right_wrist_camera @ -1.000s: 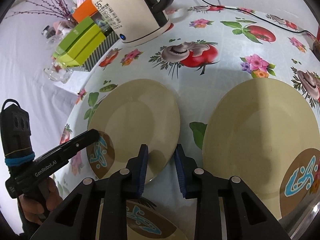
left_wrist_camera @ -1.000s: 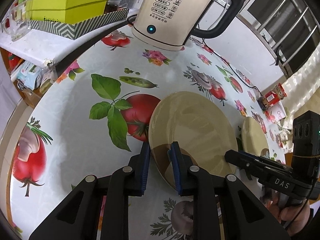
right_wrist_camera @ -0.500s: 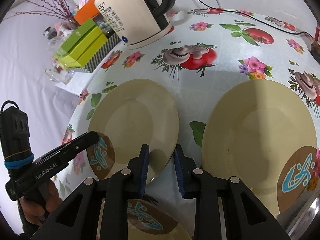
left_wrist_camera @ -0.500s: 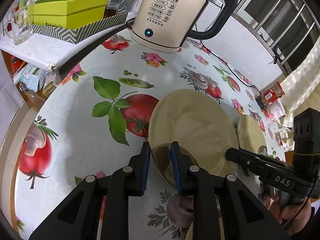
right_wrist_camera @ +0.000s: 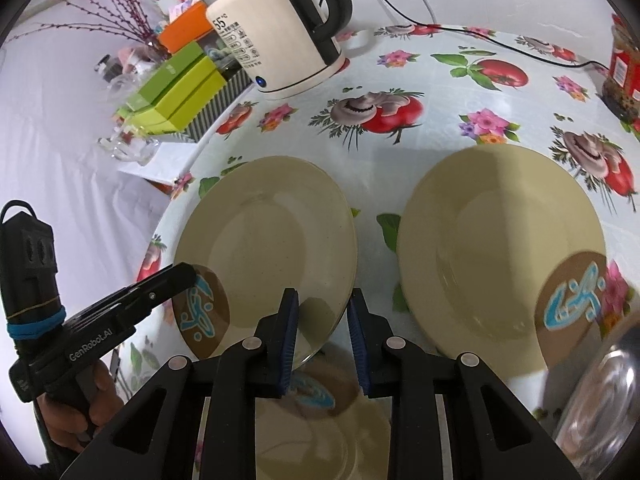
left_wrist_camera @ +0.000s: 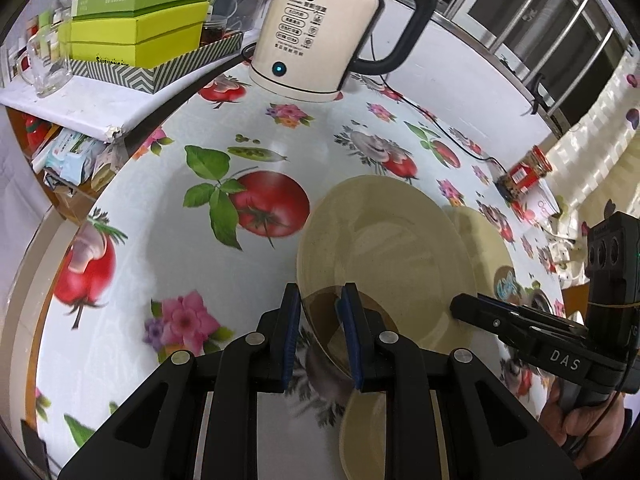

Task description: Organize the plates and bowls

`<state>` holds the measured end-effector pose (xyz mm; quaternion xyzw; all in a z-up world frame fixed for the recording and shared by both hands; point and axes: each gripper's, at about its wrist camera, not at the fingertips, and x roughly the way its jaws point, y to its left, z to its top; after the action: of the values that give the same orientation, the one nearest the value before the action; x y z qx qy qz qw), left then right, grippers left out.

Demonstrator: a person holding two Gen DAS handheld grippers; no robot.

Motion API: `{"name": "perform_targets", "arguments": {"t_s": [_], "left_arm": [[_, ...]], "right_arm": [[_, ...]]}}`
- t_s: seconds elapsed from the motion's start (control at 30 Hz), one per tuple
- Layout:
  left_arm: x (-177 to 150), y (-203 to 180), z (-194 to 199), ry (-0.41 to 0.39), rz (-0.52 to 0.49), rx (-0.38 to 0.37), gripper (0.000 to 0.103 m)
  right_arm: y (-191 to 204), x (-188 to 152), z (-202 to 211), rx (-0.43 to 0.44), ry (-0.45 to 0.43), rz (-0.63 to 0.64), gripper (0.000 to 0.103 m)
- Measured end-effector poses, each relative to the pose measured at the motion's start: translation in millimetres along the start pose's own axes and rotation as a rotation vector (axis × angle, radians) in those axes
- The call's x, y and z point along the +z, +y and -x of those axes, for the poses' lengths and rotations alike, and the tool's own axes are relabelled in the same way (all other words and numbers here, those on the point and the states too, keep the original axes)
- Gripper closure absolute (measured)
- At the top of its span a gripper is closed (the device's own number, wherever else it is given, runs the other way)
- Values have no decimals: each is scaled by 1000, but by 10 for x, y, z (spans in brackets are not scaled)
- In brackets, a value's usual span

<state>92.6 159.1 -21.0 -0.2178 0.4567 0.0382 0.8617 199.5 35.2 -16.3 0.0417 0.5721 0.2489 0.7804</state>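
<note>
Above the table (right_wrist_camera: pixel 440 92), both grippers are pinching 1 plate (right_wrist_camera: pixel 268 240) by opposite rims. 2 more plates are lying unstacked.

Plate (left_wrist_camera: pixel 384 240) between left gripper (left_wrist_camera: pixel 320 320) fingers (left_wrist_camera: pixel 290 320)

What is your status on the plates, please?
Left gripper and right gripper both clamped on one plate, lifted. Second plate beside it. Kettle well clear.

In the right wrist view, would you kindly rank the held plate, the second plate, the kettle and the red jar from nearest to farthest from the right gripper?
From the right gripper:
1. Held plate, between its fingers, left.
2. Second plate, right, on the table.
3. Kettle, far left.
4. Red jar, far right; too close to the kettle to call.
</note>
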Motion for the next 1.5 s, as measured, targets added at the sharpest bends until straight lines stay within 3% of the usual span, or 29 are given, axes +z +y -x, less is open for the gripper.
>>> {"name": "perform_targets", "arguments": {"t_s": [0.77, 1.5], "left_arm": [[-693, -320, 241, 80, -40, 6, 81], [-902, -331, 253, 120, -29, 19, 81]], "right_arm": [[-102, -805, 442, -22, 40, -12, 79], [-27, -980, 425, -71, 72, 38, 76]]}}
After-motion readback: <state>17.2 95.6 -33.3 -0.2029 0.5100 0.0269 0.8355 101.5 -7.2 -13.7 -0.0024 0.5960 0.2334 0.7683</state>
